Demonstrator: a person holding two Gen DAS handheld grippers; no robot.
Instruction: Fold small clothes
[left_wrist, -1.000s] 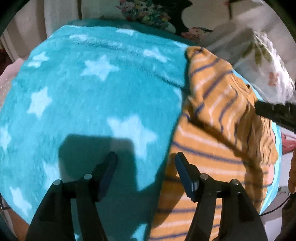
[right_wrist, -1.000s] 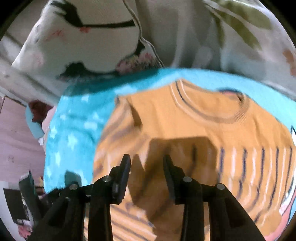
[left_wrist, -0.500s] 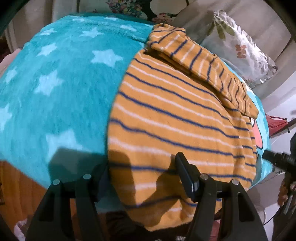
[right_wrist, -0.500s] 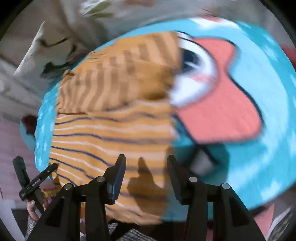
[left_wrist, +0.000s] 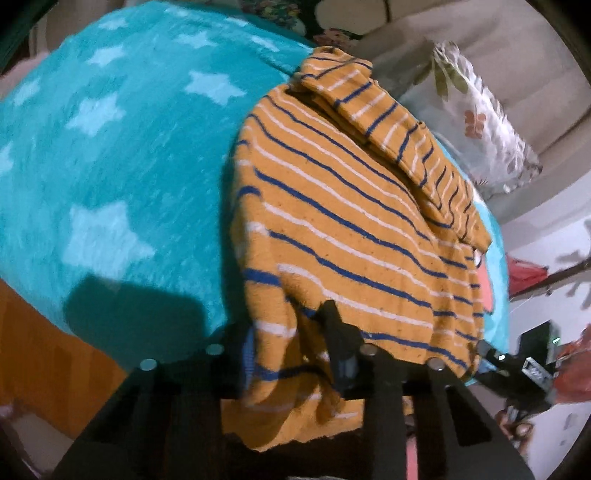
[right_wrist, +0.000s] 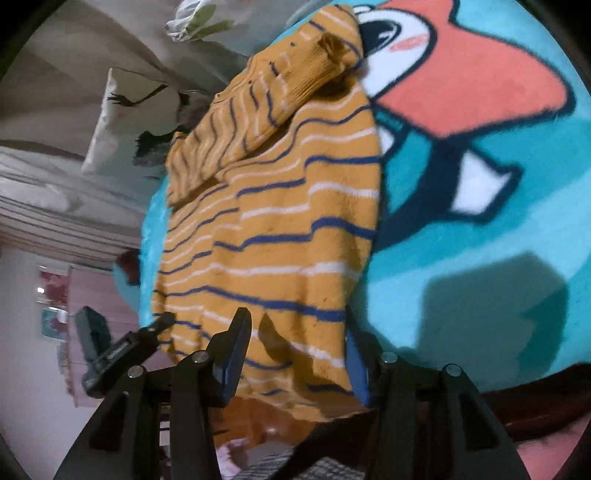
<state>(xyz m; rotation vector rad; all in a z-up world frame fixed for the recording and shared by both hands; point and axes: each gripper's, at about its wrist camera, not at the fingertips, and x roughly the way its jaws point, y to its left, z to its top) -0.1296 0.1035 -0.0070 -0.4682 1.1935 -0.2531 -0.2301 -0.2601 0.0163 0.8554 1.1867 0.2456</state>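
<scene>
An orange sweater (left_wrist: 351, 221) with blue and white stripes lies flat on a teal star blanket (left_wrist: 110, 166). One sleeve (left_wrist: 388, 122) is folded across its top. My left gripper (left_wrist: 288, 325) is closing on the sweater's near hem at the left corner, and the cloth bunches up between its fingers. In the right wrist view the same sweater (right_wrist: 277, 221) hangs over the blanket's (right_wrist: 480, 221) near edge. My right gripper (right_wrist: 295, 325) straddles the hem at the right corner, jaws wide, cloth between them but not pinched. Each gripper shows at the edge of the other's view.
Floral pillows (left_wrist: 480, 122) lie beyond the sweater, and another pillow (right_wrist: 122, 122) shows in the right wrist view. The blanket carries a large red and white cartoon figure (right_wrist: 461, 74). An orange wooden bed edge (left_wrist: 48, 350) runs below the blanket's front.
My left gripper slid right onto the sweater's hem and closed, bunching the cloth. My right gripper swept from the collar down to the near hem and its jaws widened.
</scene>
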